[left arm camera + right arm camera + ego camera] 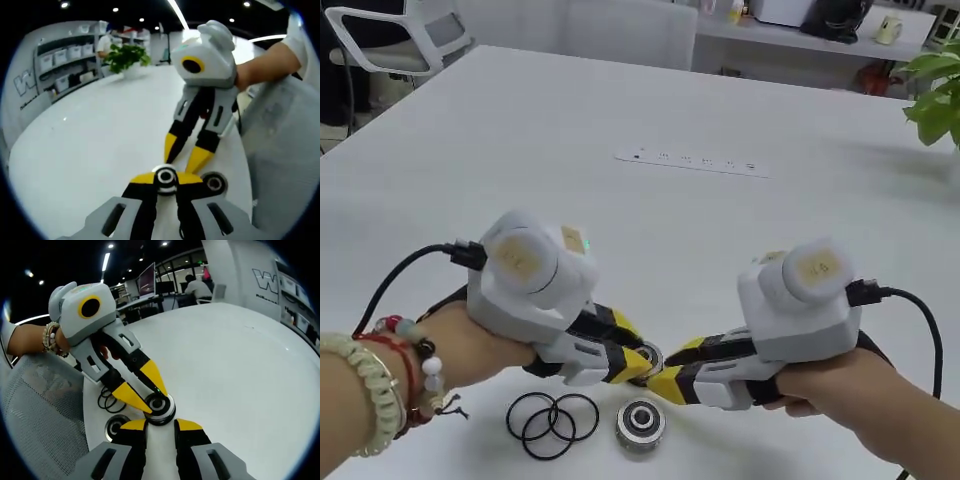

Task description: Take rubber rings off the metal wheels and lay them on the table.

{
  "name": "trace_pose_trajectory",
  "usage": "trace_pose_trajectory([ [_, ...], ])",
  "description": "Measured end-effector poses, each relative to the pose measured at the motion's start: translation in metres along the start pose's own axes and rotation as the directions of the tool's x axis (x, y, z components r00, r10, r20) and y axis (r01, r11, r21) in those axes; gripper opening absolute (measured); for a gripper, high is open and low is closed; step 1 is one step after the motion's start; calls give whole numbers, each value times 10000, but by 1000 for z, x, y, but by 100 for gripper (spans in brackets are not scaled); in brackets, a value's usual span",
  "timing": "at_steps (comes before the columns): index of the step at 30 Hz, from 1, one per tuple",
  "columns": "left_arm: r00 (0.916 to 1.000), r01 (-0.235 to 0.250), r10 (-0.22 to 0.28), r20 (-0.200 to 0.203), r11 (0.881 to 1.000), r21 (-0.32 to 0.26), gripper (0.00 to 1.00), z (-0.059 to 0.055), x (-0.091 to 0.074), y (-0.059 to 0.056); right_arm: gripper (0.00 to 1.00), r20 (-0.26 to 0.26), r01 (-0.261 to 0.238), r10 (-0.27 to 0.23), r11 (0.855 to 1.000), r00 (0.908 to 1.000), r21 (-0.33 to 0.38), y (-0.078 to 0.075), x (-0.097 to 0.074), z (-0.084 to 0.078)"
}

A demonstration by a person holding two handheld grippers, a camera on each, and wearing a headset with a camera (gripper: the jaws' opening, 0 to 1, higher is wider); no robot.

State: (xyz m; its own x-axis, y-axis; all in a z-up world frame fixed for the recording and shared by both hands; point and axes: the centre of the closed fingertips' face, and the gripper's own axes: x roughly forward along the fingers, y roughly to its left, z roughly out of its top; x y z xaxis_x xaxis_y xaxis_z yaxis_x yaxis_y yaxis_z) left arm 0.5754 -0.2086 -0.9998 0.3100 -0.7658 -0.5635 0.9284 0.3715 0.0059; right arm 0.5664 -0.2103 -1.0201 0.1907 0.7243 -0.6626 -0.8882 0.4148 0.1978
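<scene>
Metal wheel clamped in left hand-held gripper, right hand-held gripper hold unclear, wall letter W

Bright, even overhead light; fisheye-warped edges.

Head view: from above, facing forward and down over the broad white tabletop, near. Left gripper view: low, close, facing the grey-and-yellow right gripper. Right gripper view: opposed, facing the left gripper. All three share the small silver metal wheel.

Left gripper jaws clamped, right gripper jaws parted, tips meeting
</scene>
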Motion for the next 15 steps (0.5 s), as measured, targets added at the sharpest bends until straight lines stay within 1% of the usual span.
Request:
trace_pose_trajectory([
  [2, 10000, -44, 44, -2, 10000, 65, 15, 0, -1, 0, 19, -13, -6, 6, 10000, 10000, -59, 0, 0, 0],
  [3, 10000, -60, 61, -30, 9997, 246, 15, -1, -1, -1, 19, -6, -12, 12, 10000, 10000, -89, 1, 1, 0],
  [7, 10000, -88, 88, 4, 9999, 112, 15, -1, -1, 0, 20, 93, 3, 0, 9997, 10000, -256, 1, 2, 2],
  [10, 9999, -94, 94, 49, 9999, 83, 15, -1, -1, -1, 18, 56, -23, 26, 9991, 10000, -428, 1, 2, 2],
  [14, 9998, -117, 117, 152, 9999, -29, 14, -1, -1, 0, 17, 19, 91, -90, 9967, 10000, -807, 1, 2, 1],
  [15, 9998, -127, 128, 168, 9999, -66, 14, -1, -1, 0, 16, -9, 130, -131, 9948, 9999, -1013, 0, 1, 1],
])
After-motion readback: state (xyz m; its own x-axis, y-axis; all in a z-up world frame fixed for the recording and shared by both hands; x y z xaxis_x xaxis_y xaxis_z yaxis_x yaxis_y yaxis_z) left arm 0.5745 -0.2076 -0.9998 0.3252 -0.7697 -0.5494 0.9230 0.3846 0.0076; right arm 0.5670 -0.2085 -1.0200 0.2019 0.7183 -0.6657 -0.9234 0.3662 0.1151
